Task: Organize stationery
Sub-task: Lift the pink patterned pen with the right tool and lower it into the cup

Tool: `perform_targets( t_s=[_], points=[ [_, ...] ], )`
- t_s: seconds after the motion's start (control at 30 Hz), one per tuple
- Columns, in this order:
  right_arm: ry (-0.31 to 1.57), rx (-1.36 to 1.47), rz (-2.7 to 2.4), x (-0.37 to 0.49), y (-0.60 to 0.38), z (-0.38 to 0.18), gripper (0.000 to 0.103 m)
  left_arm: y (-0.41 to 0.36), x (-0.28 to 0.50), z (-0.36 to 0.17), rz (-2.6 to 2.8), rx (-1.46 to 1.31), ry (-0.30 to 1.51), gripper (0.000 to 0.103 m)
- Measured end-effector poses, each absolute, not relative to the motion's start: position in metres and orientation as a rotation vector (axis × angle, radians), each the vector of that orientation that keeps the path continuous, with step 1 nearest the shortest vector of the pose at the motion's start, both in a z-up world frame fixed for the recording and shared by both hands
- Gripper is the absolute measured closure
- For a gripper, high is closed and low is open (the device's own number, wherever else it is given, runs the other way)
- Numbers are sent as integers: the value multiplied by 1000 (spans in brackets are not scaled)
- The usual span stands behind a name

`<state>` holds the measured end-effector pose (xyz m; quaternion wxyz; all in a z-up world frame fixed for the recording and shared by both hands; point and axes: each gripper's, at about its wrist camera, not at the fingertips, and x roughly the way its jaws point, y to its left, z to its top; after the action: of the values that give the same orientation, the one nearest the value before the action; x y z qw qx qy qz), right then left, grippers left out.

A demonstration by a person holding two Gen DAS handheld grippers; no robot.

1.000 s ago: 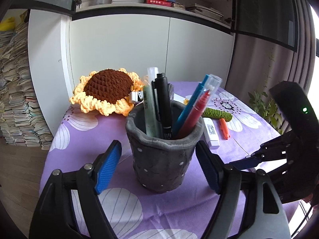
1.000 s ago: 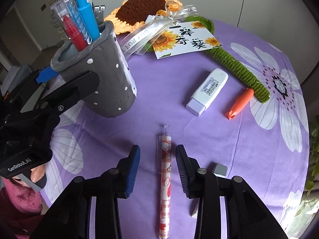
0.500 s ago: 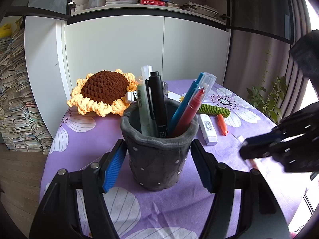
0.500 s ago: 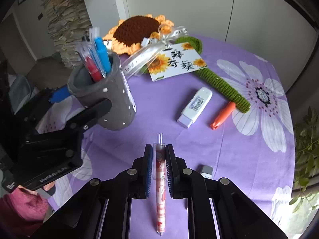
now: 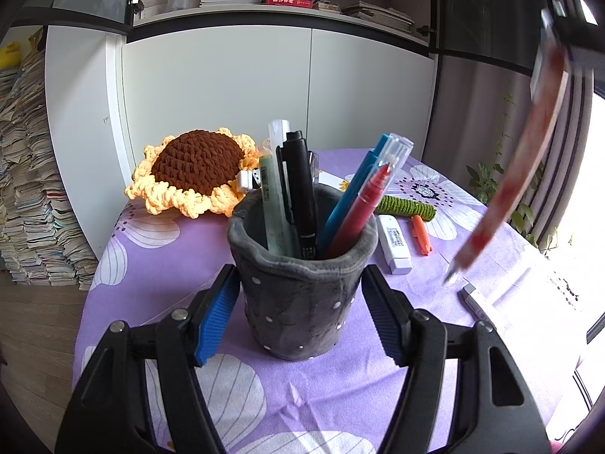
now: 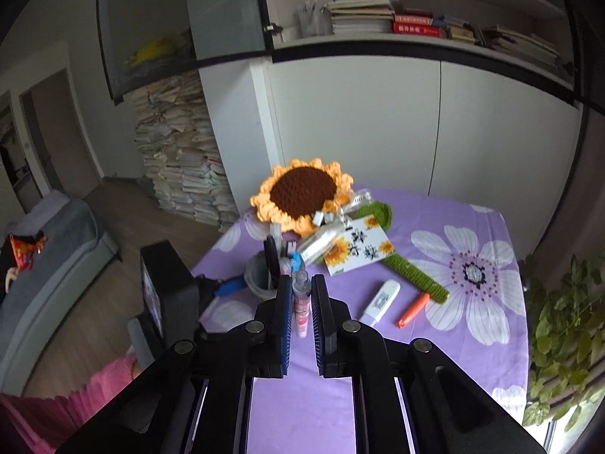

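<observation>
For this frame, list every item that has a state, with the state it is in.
Left gripper: open, fingers either side of the pen holder.
Right gripper: shut on the patterned pen.
Patterned pen: lifted off the table, tilted.
Pen holder: upright, holding several pens.
White correction tape: lying flat.
Orange cap: lying flat.

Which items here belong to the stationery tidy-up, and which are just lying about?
In the job:
patterned pen, held by right gripper
grey pen holder, between left gripper fingers
correction tape
orange pen cap

Lying about:
crochet sunflower
sunflower card
</observation>
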<state>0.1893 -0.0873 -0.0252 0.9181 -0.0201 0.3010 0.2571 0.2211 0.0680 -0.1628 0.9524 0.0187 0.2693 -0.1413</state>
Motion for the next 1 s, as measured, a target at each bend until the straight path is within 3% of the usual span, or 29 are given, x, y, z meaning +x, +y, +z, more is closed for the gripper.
perform_targets(
  t_s=[0.27,1.0],
  points=[
    [495,-31,609,206,-63,3,92,68,222,-164,-290,35,555,37],
    [477,-223,757,245,0,-59,92,67,225,-167,-295,33,579,36]
  ],
)
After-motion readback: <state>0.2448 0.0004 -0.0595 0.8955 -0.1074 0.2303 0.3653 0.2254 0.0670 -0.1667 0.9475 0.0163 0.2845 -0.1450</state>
